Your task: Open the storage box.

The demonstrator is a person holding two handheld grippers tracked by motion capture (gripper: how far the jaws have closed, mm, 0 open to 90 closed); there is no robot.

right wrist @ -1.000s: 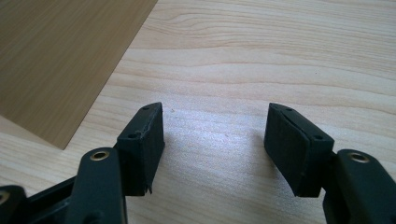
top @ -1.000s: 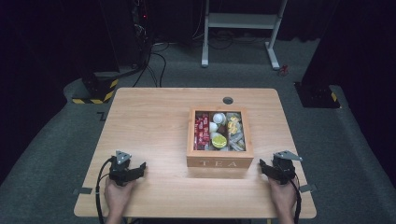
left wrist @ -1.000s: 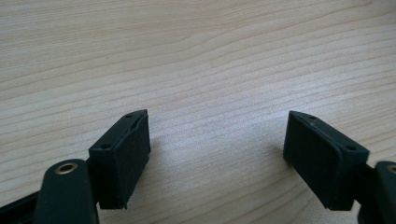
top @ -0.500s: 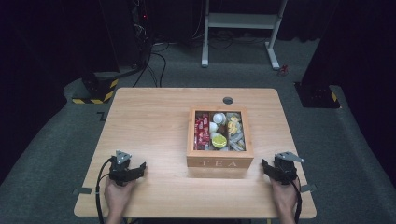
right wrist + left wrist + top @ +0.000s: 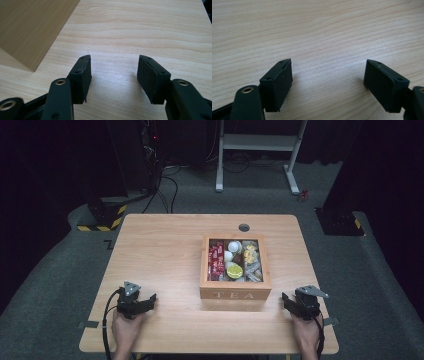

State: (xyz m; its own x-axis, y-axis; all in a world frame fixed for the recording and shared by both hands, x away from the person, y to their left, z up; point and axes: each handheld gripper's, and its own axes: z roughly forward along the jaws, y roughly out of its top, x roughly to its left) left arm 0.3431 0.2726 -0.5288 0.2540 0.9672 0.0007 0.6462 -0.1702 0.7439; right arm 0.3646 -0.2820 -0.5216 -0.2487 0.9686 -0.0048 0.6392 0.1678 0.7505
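Nothing in the tea box (image 5: pixel 235 294) looks disturbed yet, so the work appears to be at its very start: both tools sit low in the high view, well apart from the box, and every step with its contents is left to do.

The left hand-held gripper (image 5: pixel 141 303) rests at the lower left of the frame on the tabletop (image 5: pixel 160 250), its jaws spread wide with only bare wood between them, as its own view confirms (image 5: pixel 328 82). The right hand-held gripper (image 5: pixel 291 302) sits at the lower right, jaws also parted and holding nothing (image 5: pixel 113 77); in its own view a plain side wall of the box (image 5: pixel 32 30) fills the upper left.

The box stands just right of the frame's centre, a square, lidless wooden case with "TEA" on its front wall. Inside, red sachets (image 5: pixel 216 260) stand in a row at the left, and a lemon-like yellow slice (image 5: pixel 234 271) lies among pale and clear-wrapped pieces too small to name. The tabletop is light, fine-grained wood with a smooth matte finish; the jaw pads are flat, black and rubbery-looking.
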